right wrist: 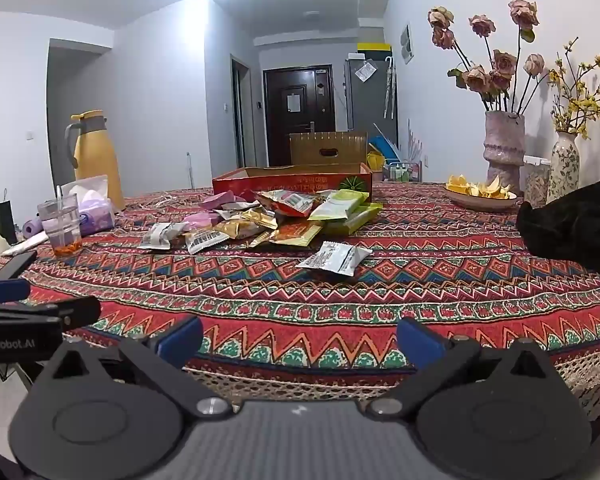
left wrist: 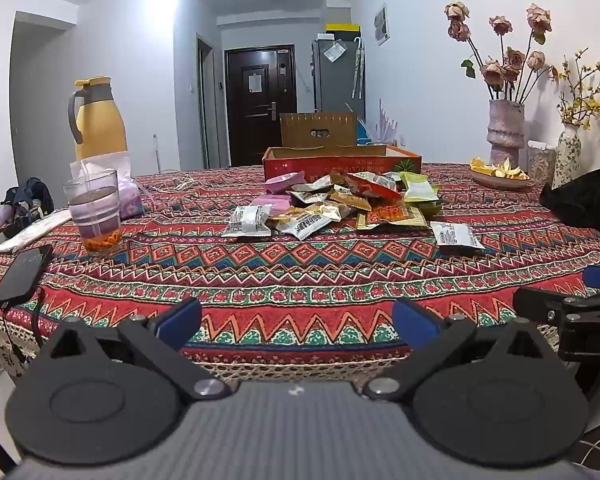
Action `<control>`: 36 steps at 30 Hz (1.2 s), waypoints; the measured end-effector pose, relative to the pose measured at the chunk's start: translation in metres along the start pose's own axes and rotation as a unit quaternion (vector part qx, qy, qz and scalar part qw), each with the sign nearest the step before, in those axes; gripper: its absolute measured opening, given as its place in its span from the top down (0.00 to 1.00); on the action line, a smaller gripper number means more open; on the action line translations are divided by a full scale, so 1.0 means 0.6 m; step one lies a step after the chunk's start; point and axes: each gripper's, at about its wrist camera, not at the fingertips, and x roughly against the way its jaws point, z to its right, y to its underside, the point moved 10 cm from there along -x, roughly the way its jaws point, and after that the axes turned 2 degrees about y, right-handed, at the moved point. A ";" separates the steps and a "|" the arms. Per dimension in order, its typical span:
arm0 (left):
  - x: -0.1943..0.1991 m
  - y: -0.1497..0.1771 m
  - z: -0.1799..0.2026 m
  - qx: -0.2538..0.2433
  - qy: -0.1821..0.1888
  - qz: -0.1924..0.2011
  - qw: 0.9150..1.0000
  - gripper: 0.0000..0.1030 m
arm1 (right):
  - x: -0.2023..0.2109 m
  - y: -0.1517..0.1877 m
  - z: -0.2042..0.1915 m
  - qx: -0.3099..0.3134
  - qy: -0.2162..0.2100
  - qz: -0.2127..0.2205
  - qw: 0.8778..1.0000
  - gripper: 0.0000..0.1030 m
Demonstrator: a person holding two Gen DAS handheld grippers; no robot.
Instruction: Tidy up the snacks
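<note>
**A:** Just in front of the red box (left wrist: 342,162), toward you, sits the snack pile (left wrist: 332,208), a loose heap of packets on the patterned bench (left wrist: 300,272). One white packet (right wrist: 334,258) lies apart from the heap, on the side of the box nearer you and to its right.

**B:** And your tools?

**A:** You hold the left gripper (left wrist: 296,320) and the right gripper (right wrist: 300,336) side by side at the bench's near edge, well short of the box. Both sets of jaws stand spread as wide as they go, with nothing between them, only cloth showing in the gap.

**B:** Why so wide?

**A:** Probably because the packets are flat and crinkly, so a broad opening lets you come down over one without nudging its neighbours. You tilt both slightly downward, which suits a low approach across the cloth.

**B:** Where do the snacks go?

**A:** Most likely into the box: its top is open and it sits directly behind the heap, so each carry is short. The stray white packet looks like your easiest first pick, since nothing overlaps it.

**B:** Anything to avoid?

**A:** Left of the box, a glass (left wrist: 94,216) holds liquid; keep your left sweep clear of it.
</note>
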 end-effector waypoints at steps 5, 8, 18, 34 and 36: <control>0.000 0.002 -0.001 -0.002 -0.003 -0.003 1.000 0.00 | -0.002 0.000 -0.002 0.001 -0.001 -0.002 1.000 0.00; 0.003 0.002 -0.001 -0.003 -0.003 -0.002 1.000 0.00 | 0.000 0.000 -0.001 0.001 -0.001 0.000 1.000 0.00; 0.000 0.001 -0.002 -0.003 -0.004 -0.004 1.000 0.00 | -0.003 0.003 0.001 0.000 0.002 -0.006 1.000 0.00; 0.002 0.002 -0.003 -0.002 -0.004 -0.006 1.000 0.00 | -0.003 0.002 0.001 0.001 0.002 -0.008 1.000 0.00; 0.002 0.002 -0.003 -0.002 -0.004 -0.006 1.000 0.00 | -0.003 0.002 0.002 0.000 0.002 -0.008 1.000 0.00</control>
